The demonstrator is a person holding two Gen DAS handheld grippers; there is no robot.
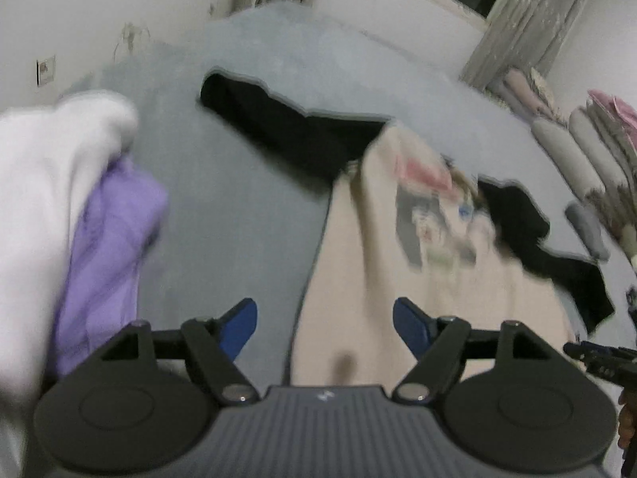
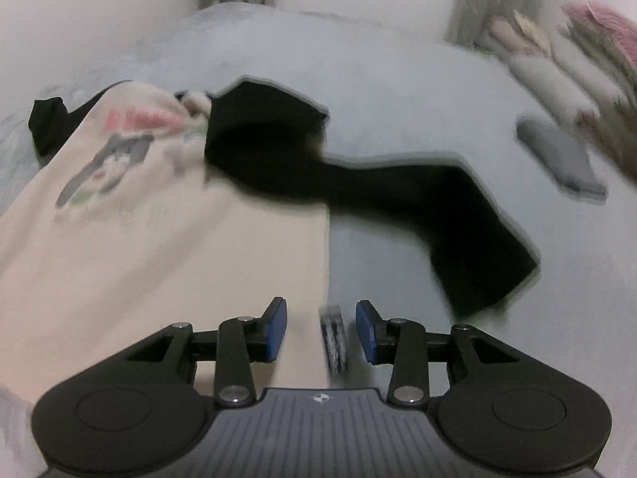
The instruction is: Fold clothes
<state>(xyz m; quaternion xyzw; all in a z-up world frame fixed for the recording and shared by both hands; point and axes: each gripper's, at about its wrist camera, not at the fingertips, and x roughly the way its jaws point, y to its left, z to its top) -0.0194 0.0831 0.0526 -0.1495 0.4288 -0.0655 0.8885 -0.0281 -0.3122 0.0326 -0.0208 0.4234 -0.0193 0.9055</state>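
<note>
A cream shirt (image 1: 398, 279) with black sleeves and a printed picture on the chest lies spread on the grey bed (image 1: 239, 199). My left gripper (image 1: 324, 314) hovers open over the shirt's left edge near the hem, with nothing between its blue pads. In the right wrist view the same shirt (image 2: 159, 239) lies to the left, and its black sleeve (image 2: 438, 207) stretches to the right. My right gripper (image 2: 321, 318) stands open over the shirt's right edge. A small dark label (image 2: 333, 338) on that edge sits between the pads, apart from both.
White cloth (image 1: 43, 183) and purple cloth (image 1: 111, 247) are heaped at the left of the bed. Rolled bedding and pillows (image 1: 589, 151) line the right side, with a folded grey piece (image 2: 561, 155) beside them. Walls and curtains close off the far end.
</note>
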